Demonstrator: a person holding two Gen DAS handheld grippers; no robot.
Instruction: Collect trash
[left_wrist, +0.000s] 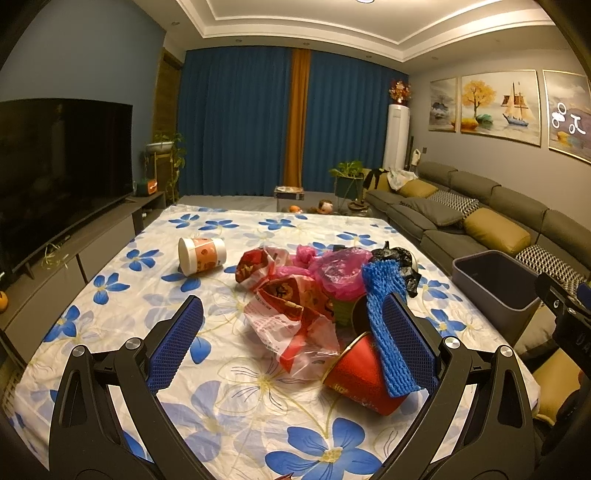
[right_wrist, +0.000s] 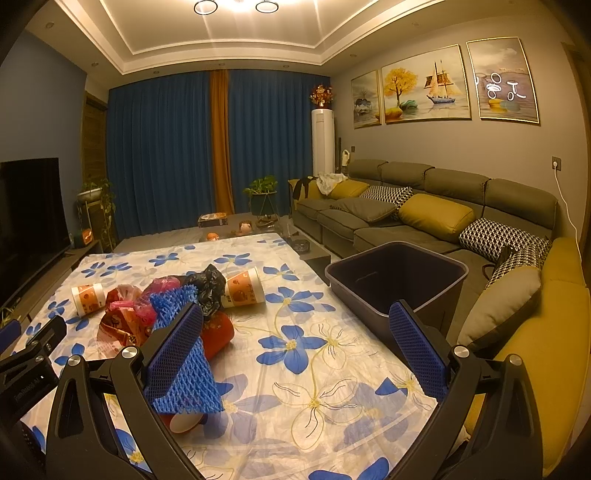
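A heap of trash lies on the flowered tablecloth (left_wrist: 122, 280): a red-printed plastic bag (left_wrist: 291, 317), a pink bag (left_wrist: 336, 273), a black bag (left_wrist: 402, 266), a red paper cup (left_wrist: 362, 380) on its side and a blue foam net (left_wrist: 384, 332). A white-and-orange cup (left_wrist: 201, 254) lies apart on the left. My left gripper (left_wrist: 293, 343) is open, with the bag and red cup between its fingers. My right gripper (right_wrist: 297, 350) is open over bare cloth; the foam net (right_wrist: 184, 380) leans against its left finger. The grey bin (right_wrist: 362, 302) stands off the table's right edge.
A second white-and-orange cup (right_wrist: 243, 288) lies behind the heap. A grey sofa (right_wrist: 388, 229) with yellow cushions runs along the right, close behind the bin. A television (left_wrist: 62, 155) on a low cabinet lines the left. The left gripper's body (right_wrist: 33, 354) shows beside my right gripper.
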